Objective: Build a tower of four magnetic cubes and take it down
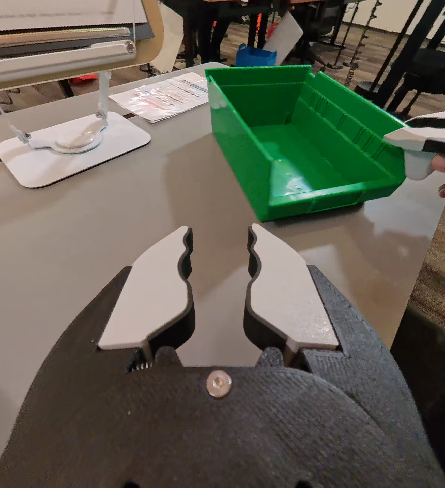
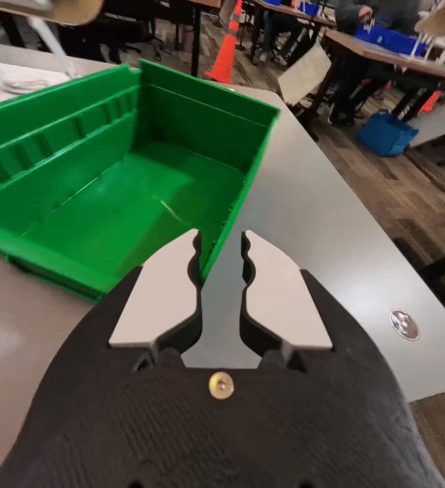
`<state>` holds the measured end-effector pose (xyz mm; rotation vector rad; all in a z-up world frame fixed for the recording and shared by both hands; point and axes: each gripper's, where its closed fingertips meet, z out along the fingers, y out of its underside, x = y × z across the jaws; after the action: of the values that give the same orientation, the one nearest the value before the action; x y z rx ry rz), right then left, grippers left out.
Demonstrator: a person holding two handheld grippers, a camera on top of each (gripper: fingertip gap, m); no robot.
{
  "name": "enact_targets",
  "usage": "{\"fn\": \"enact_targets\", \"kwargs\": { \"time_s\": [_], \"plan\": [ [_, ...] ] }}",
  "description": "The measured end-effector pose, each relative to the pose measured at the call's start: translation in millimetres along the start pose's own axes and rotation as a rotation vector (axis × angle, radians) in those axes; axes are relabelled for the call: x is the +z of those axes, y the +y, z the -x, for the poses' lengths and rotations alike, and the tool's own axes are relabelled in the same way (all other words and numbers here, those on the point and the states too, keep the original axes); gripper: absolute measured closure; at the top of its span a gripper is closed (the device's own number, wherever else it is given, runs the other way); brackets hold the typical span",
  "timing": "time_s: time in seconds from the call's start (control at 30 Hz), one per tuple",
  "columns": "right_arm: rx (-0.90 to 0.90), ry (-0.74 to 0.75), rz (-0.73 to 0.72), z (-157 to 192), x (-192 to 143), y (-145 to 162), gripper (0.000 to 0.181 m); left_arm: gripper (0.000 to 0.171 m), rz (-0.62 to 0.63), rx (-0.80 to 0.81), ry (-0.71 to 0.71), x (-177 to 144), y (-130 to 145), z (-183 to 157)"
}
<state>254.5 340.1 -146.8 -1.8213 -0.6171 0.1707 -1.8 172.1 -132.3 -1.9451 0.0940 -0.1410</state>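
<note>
While your right hand-held gripper (image 2: 220,232) hangs unclenched, holding nothing, straddling the green bin's (image 2: 105,190) near right corner, your left hand-held gripper (image 1: 219,229), also spread and holding nothing, sits well apart over the tabletop (image 1: 84,237). The one bin lies far-right of it, long axis running near-to-far.

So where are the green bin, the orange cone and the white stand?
bin (image 1: 242,169): left wrist view, outer side wall.
cone (image 2: 225,56): right wrist view, middle of its body.
stand (image 1: 44,163): left wrist view, flat base plate.
</note>
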Motion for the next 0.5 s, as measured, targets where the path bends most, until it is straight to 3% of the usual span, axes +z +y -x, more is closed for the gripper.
{"fn": "enact_targets", "kwargs": {
  "time_s": [0.07, 0.13, 0.2, 0.5],
  "plan": [
    [0.083, 0.024, 0.019, -31.7, 7.7, 6.3, 0.157, 0.131, -0.001, -0.028, -0.002, -1.0, 1.9, 4.5],
    [0.148, 0.012, 0.022, -53.8, 13.3, 10.0, 0.174, 0.131, -0.003, -0.072, 0.009, -0.9, 3.7, 6.8],
    [0.190, 0.005, 0.027, -70.2, 17.3, 13.4, 0.174, 0.131, 0.001, -0.112, 0.030, 0.2, 6.0, 7.3],
    [0.175, 0.022, 0.035, -91.2, 18.1, 17.5, 0.171, 0.131, 0.026, -0.129, 0.063, 4.8, 13.2, 5.0]
  ]
}}
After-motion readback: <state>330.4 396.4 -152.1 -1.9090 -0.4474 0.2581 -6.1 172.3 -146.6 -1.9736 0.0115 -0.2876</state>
